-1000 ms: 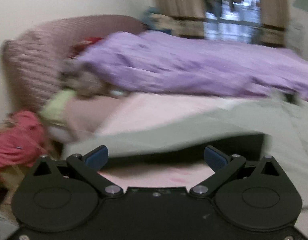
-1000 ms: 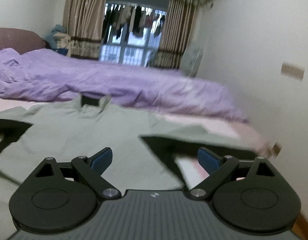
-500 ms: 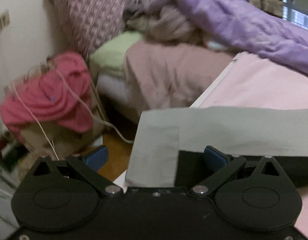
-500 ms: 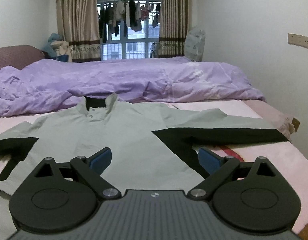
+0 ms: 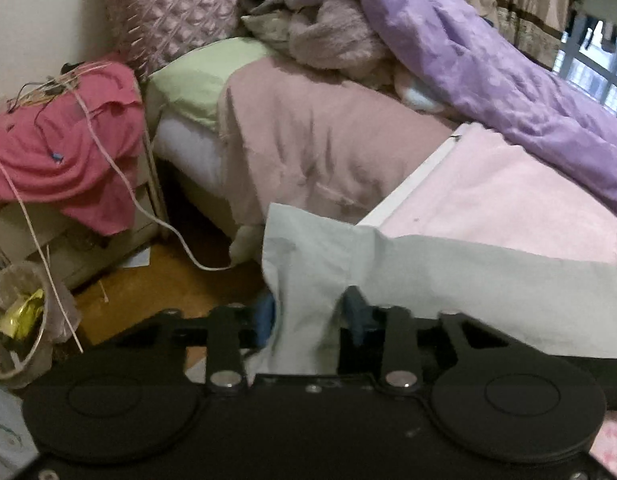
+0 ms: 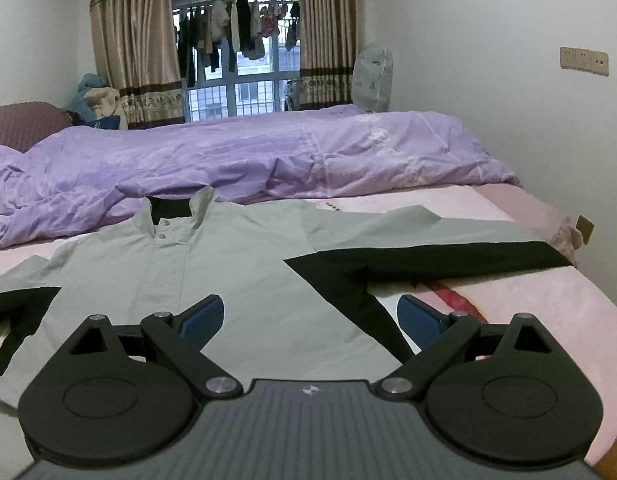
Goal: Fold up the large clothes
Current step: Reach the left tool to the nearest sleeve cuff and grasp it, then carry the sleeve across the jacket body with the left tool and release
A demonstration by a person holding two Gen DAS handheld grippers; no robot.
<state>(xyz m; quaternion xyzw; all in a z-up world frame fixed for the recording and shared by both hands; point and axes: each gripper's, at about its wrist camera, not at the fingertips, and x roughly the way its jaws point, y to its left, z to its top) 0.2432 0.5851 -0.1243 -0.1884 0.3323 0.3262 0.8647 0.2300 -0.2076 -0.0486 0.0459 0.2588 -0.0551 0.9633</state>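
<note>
The left gripper [image 5: 312, 316] is closing its blue pads on the cuff end of the jacket's sleeve [image 5: 304, 280], and the pale grey cloth is already bunched between them, puckered where they bite. That sleeve runs off to the right across the pink sheet [image 5: 488, 196], its tip hanging past the bed's edge above the wooden floor [image 5: 156, 284].

The right gripper [image 6: 310, 320] has its jaws spread wide and holds nothing; it hovers over the lower front of the grey-and-black jacket [image 6: 212, 264], which lies flat, face up, collar toward the purple duvet [image 6: 228, 160], its other sleeve stretched out toward the wall.

What worries me: the pinch looks narrow, catching a crumpled tuft and not the whole cuff width, so when the sleeve is carried over the body it may twist or slip free, leaving a crooked fold. A hard pull with nothing pinning the body could also drag the whole jacket sideways across the slick sheet. The white cable [image 5: 160, 224] trailing by the nightstand lies near that corner, though apart from the cloth
</note>
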